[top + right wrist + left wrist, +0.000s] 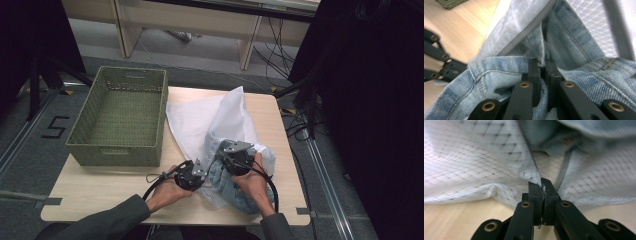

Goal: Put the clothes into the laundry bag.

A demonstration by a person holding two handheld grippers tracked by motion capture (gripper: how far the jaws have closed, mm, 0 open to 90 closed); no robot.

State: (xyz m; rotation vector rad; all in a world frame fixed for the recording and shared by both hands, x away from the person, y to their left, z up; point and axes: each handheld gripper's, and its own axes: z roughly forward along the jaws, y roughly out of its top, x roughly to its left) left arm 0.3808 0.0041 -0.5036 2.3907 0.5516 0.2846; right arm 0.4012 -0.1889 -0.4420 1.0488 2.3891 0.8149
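Person is sitting at a light wooden table [100,192], forearms coming in from the near edge, one gripper in each hand. Left gripper [190,175] is sitting low at the near edge of a white mesh laundry bag [200,120], jaws clenched on the bag's edge; in the left gripper view the left gripper [541,185] is pinching the mesh hem right where the grey zipper band is running up from the jaws. Right gripper [239,159] is just beside it, on the bag's near right part, jaws closed on a fold of light blue jeans [227,186]. In the right gripper view the right gripper [542,65] is biting a denim fold near a stitched seam, jeans [584,82] lying partly inside the bag opening, mesh and zipper band lying over them. Part of the jeans is sticking out of the bag toward the person, near the table's front edge. Bag is spreading back toward the table's far side, one corner standing up. Green woven basket [82,125] is sitting on the table's left half, touching the bag's left edge or just beside it; cannot tell which.
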